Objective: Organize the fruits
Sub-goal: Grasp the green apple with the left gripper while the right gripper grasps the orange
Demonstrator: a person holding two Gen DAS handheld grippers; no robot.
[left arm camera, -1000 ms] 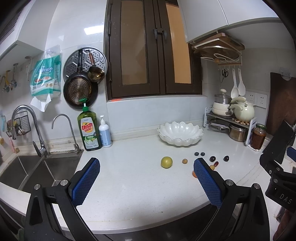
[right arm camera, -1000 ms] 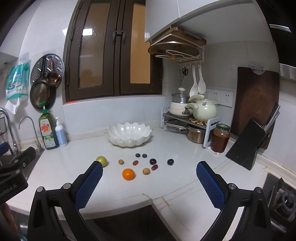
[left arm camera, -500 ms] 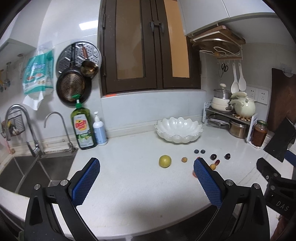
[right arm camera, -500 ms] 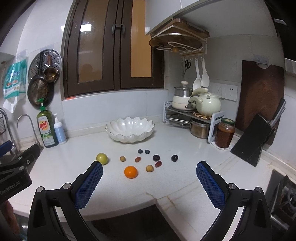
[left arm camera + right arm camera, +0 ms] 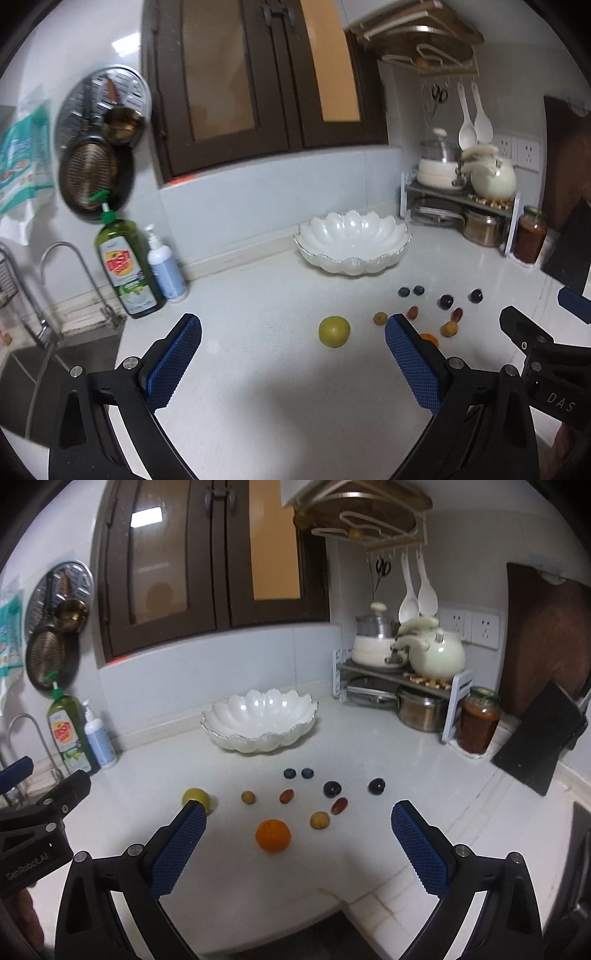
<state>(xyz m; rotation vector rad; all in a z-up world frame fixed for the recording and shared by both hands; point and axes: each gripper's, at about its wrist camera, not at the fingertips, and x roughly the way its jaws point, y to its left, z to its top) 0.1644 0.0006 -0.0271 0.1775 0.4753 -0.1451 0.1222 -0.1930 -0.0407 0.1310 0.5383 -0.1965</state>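
1. So far nothing is sorted: every fruit lies loose on the tabletop point(image 5: 369, 849), and the white bowl point(image 5: 258, 720) behind them looks empty.
2. Nearest you sits the orange point(image 5: 273, 835); the yellow-green fruit point(image 5: 334, 331) lies to its left, apart from the rest.
3. Between those and the bowl are two blueberries point(image 5: 298, 773) side by side, two dark plums point(image 5: 331, 788), two reddish grapes point(image 5: 286, 796) and two small tan fruits point(image 5: 319, 820).
4. Your left tongs point(image 5: 291, 354) are spread wide and hold nothing; the yellow-green fruit shows between the pads.
5. Your right tongs point(image 5: 297, 834) gape too, empty, with the orange between the pads.
6. By my reading, all the picking and placing is left to do.
7. Writing: the left tool's body reads "GenRobot.AI" in the right view; the right tool's shows "DAS". The green bottle point(image 5: 125, 266) by the sink has a red-and-yellow label too blurred to read.
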